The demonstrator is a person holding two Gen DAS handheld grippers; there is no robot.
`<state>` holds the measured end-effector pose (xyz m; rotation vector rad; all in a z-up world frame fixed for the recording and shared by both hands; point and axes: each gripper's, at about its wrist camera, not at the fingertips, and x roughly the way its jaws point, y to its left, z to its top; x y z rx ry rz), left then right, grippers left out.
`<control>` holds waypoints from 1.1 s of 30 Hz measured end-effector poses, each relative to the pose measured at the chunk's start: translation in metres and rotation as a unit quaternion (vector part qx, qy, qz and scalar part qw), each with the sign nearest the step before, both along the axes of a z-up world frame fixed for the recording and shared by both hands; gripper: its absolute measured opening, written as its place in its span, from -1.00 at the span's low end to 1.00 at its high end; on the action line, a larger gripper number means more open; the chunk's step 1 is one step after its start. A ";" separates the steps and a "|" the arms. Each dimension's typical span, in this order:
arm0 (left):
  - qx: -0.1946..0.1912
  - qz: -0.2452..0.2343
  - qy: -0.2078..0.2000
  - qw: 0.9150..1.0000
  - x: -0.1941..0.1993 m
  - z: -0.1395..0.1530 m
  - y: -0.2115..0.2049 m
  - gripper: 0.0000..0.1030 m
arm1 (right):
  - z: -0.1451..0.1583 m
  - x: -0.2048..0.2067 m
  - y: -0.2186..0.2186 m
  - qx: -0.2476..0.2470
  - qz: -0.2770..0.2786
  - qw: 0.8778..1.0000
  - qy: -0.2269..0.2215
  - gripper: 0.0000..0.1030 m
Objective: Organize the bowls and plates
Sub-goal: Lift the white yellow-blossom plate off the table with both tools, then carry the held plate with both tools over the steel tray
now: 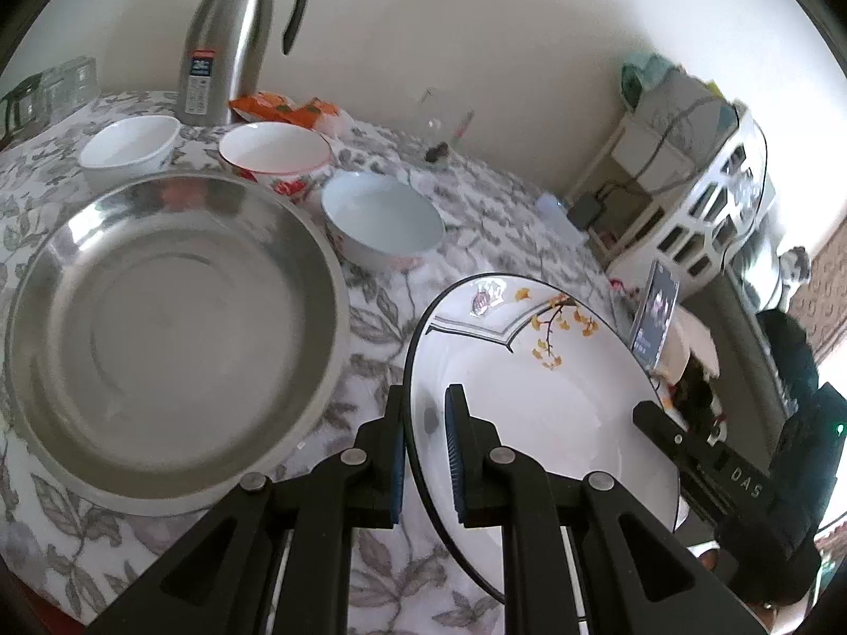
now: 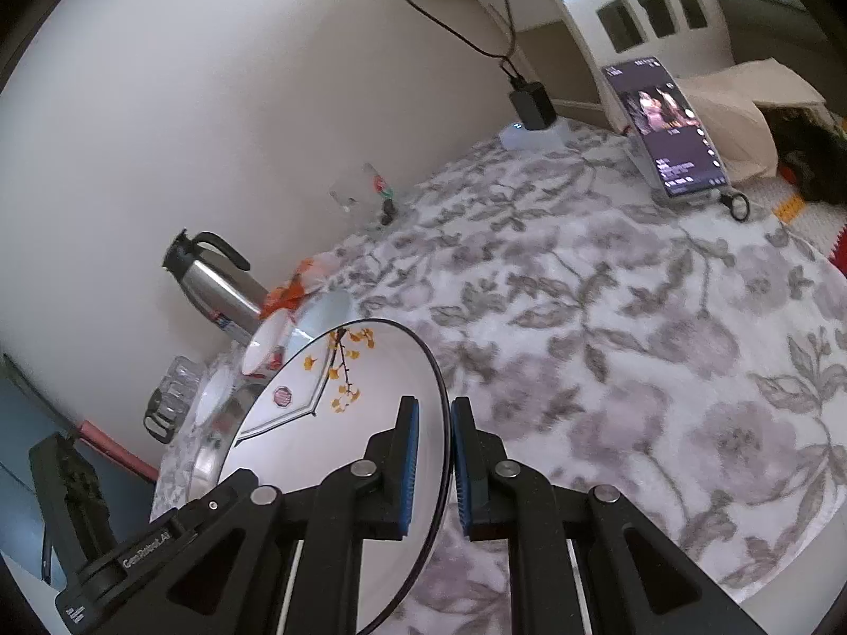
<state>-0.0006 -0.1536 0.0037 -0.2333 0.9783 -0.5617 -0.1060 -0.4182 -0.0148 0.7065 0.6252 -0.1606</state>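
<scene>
Between both grippers' fingers (image 1: 454, 450): plate (image 1: 529, 386) rim.

Table w/ grey floral cloth (image 1: 466, 201). On it: 1 big steel basin (image 1: 169, 338), 3 bowls (image 1: 129, 145) behind it, steel thermos jug (image 1: 227, 42) near wall, orange packet (image 1: 286, 106), phone (image 2: 672, 127) propped at far edge.

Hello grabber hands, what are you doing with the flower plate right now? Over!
Left gripper and right gripper both shut on flower plate, opposite rims. Plate tilted above tablecloth. Steel basin and three bowls alongside. Nothing blocking.
</scene>
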 end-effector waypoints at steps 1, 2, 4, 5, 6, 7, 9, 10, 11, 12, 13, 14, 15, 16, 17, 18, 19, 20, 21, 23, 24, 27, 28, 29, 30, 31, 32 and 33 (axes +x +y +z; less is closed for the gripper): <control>-0.004 0.004 0.000 1.000 0.002 0.003 0.004 -0.72 | 0.004 0.002 0.004 -0.003 0.002 1.000 -0.002 -0.73; -0.009 0.010 0.000 1.000 0.004 0.005 0.008 -0.73 | 0.006 0.004 0.006 -0.005 0.004 1.000 -0.004 -0.73; -0.017 0.022 0.001 1.000 0.006 0.008 0.016 -0.73 | 0.013 0.008 0.013 -0.007 0.010 1.000 -0.010 -0.73; -0.020 0.026 0.001 0.999 0.008 0.010 0.020 -0.73 | 0.017 0.011 0.018 -0.010 0.014 1.000 -0.012 -0.73; -0.023 0.031 0.000 0.999 0.009 0.012 0.024 -0.73 | 0.020 0.013 0.022 -0.013 0.016 1.000 -0.013 -0.73; -0.026 0.037 0.000 0.999 0.011 0.014 0.029 -0.73 | 0.022 0.016 0.026 -0.015 0.019 1.000 -0.014 -0.73; -0.032 0.048 0.000 0.998 0.015 0.017 0.038 -0.73 | 0.028 0.022 0.035 -0.018 0.027 0.999 -0.017 -0.73; -0.035 0.055 0.000 0.998 0.018 0.018 0.043 -0.73 | 0.029 0.025 0.039 -0.018 0.030 0.999 -0.018 -0.73; -0.038 0.062 0.002 0.997 0.020 0.018 0.048 -0.73 | 0.031 0.028 0.044 -0.017 0.034 0.999 -0.020 -0.73; -0.042 0.070 0.006 0.997 0.023 0.018 0.054 -0.73 | 0.033 0.032 0.049 -0.017 0.039 0.999 -0.021 -0.73; -0.046 0.079 0.009 0.996 0.026 0.018 0.061 -0.73 | 0.034 0.037 0.055 -0.018 0.044 0.999 -0.021 -0.73; -0.049 0.085 0.011 0.995 0.028 0.017 0.066 -0.73 | 0.035 0.039 0.059 -0.018 0.048 0.998 -0.022 -0.73; -0.053 0.094 0.014 0.994 0.030 0.017 0.073 -0.73 | 0.036 0.043 0.064 -0.017 0.054 0.998 -0.023 -0.73; -0.056 0.100 0.016 0.993 0.033 0.017 0.079 -0.73 | 0.037 0.046 0.068 -0.016 0.058 0.998 -0.025 -0.73; -0.059 0.106 0.018 0.992 0.035 0.016 0.085 -0.73 | 0.038 0.050 0.073 -0.015 0.063 0.998 -0.027 -0.73; -0.063 0.112 0.020 0.991 0.037 0.016 0.090 -0.73 | 0.040 0.053 0.078 -0.015 0.067 0.997 -0.028 -0.73; -0.067 0.120 0.023 0.990 0.040 0.016 0.098 -0.73 | 0.041 0.057 0.084 -0.017 0.071 0.997 -0.029 -0.73; -0.070 0.126 0.024 0.989 0.041 0.016 0.105 -0.73 | 0.042 0.060 0.089 -0.017 0.075 0.997 -0.029 -0.73; -0.072 0.131 0.025 0.988 0.042 0.017 0.110 -0.73 | 0.044 0.065 0.095 -0.017 0.080 0.996 -0.031 -0.73; -0.078 0.144 0.025 0.986 0.045 0.017 0.124 -0.73 | 0.046 0.073 0.107 -0.019 0.090 0.995 -0.032 -0.73; -0.079 0.150 0.024 0.985 0.046 0.018 0.129 -0.73 | 0.047 0.077 0.112 -0.021 0.094 0.995 -0.031 -0.73; -0.081 0.168 0.024 0.982 0.051 0.019 0.148 -0.73 | 0.050 0.089 0.130 -0.019 0.109 0.993 -0.033 -0.73; -0.083 0.176 0.027 0.981 0.054 0.017 0.155 -0.73 | 0.050 0.093 0.135 -0.019 0.115 0.993 -0.034 -0.73; -0.085 0.183 0.030 0.979 0.056 0.016 0.161 -0.73 | 0.050 0.096 0.141 -0.018 0.121 0.992 -0.036 -0.73; -0.087 0.190 0.033 0.977 0.059 0.014 0.168 -0.73 | 0.050 0.100 0.147 -0.019 0.127 0.991 -0.037 -0.73; -0.088 0.196 0.036 0.976 0.061 0.013 0.175 -0.73 | 0.049 0.104 0.153 -0.019 0.133 0.990 -0.037 -0.73; -0.089 0.201 0.038 0.975 0.062 0.011 0.180 -0.73 | 0.049 0.107 0.158 -0.019 0.138 0.990 -0.036 -0.73; -0.091 0.209 0.040 0.973 0.064 0.010 0.188 -0.73 | 0.047 0.111 0.165 -0.019 0.143 0.989 -0.034 -0.73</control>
